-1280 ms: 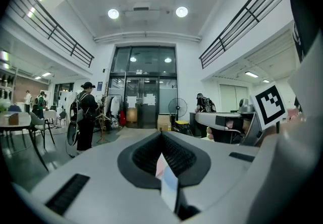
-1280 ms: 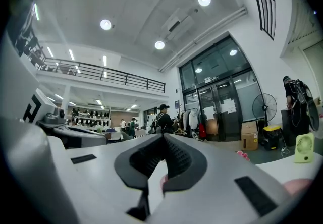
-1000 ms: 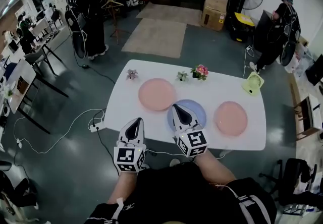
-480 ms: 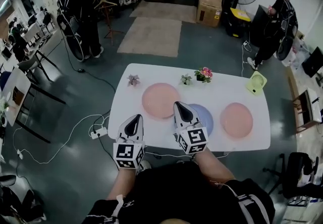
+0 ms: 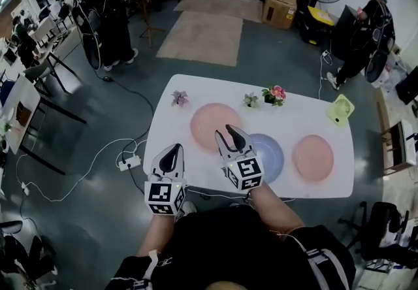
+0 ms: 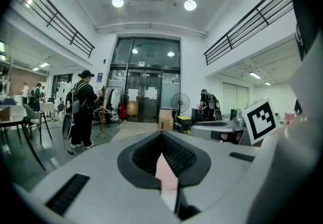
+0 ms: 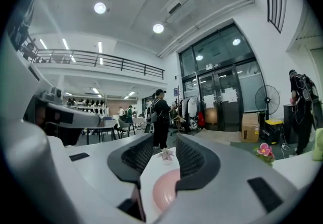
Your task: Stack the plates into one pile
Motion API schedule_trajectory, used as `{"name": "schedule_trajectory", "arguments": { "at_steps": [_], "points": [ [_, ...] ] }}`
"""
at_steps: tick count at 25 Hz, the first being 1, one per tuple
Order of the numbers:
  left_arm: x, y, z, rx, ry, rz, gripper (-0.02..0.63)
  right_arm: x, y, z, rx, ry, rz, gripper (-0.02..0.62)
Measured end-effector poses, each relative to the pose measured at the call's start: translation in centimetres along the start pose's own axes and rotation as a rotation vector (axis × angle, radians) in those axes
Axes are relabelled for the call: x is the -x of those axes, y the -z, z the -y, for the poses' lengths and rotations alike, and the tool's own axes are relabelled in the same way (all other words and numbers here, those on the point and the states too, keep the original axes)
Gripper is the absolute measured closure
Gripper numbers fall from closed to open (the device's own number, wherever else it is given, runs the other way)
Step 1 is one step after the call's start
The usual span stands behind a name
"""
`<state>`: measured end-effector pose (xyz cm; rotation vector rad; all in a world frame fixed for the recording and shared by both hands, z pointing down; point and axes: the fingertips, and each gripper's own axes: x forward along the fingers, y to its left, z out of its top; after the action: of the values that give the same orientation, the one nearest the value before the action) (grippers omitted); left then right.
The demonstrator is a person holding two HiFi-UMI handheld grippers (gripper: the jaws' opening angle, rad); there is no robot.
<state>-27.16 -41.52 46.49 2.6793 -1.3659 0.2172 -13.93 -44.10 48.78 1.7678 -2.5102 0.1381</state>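
Three plates lie in a row on the white table (image 5: 196,177): a pink plate (image 5: 210,122) on the left, a blue plate (image 5: 269,157) in the middle, another pink plate (image 5: 313,158) on the right. My right gripper (image 5: 225,133) hovers at the near rim of the left pink plate. Its jaws have just been opening and nothing is between them. In the right gripper view that plate (image 7: 166,187) shows through the gap of the right gripper (image 7: 165,142). My left gripper (image 5: 174,150) is shut and empty near the table's front left corner, and the left gripper (image 6: 161,136) points level.
Three small flower pots (image 5: 179,96) (image 5: 250,99) (image 5: 275,94) and a green desk fan (image 5: 342,110) stand along the table's far edge. A power strip with cables (image 5: 129,163) lies on the floor at left. People stand at the back left and back right.
Both grippers have moved forward and left, the right one from over the blue plate to the left pink plate's rim. The right jaws went from shut to open.
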Motion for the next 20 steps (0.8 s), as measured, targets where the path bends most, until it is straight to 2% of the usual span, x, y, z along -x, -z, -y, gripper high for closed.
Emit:
{"name": "schedule_trajectory", "arguments": {
  "at_steps": [4,11,17,20],
  "points": [
    [0.8,0.6,-1.8,0.011,-0.031,-0.013,0.592,-3.1,4.9,-2.9,0.090,-0.113,-0.158,0.451],
    [2.5,1.9,-4.5,0.033,-0.088,-0.036,0.592,-6.0,17.1,-5.4,0.352,-0.260,-0.535,0.432],
    [4.5,2.4,-6.3,0.052,-0.132,-0.045,0.592,-6.4,23.8,-4.4,0.625,-0.316,-0.758,0.403],
    [5.5,2.7,-7.1,0.058,-0.153,-0.043,0.592,-6.4,25.4,-4.0,0.697,-0.312,-0.824,0.402]
  ]
}}
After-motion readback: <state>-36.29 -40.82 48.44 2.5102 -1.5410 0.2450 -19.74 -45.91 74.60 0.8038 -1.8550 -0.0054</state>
